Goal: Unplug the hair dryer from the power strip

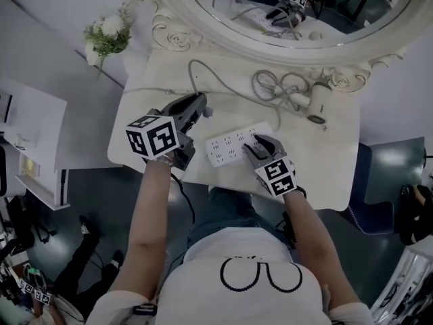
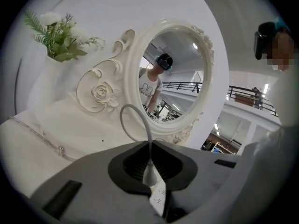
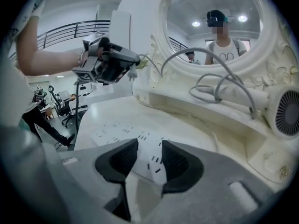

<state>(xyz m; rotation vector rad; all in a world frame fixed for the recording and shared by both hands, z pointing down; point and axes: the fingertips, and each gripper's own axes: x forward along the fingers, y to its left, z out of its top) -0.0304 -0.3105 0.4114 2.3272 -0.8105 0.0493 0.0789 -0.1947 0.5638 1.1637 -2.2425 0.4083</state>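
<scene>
- My left hand-held gripper [image 2: 152,170] is clenched on the hair dryer's white plug [image 2: 157,193]. It hangs in open air, well apart from the power strip.
- From the plug, the smooth round grey cord [image 2: 149,135] arches up and curves over in front of the mirror.
- My right hand-held gripper [image 3: 149,158] grasps one end of the power strip [image 3: 121,133], with its ribbed black pads against the two long sides. The strip lies flat on the surface [image 1: 325,158].
- The strip is a flat white plastic slab with rows of dark slots. It sits near the surface's front edge, with bare cream room to its right.
- The hair dryer [image 3: 280,108], white with a round dark grille, lies on the raised back ledge beside loose loops of cord.
- Behind it stands the oval mirror [image 2: 174,73], its cream frame carved with scrolls and a rose.
</scene>
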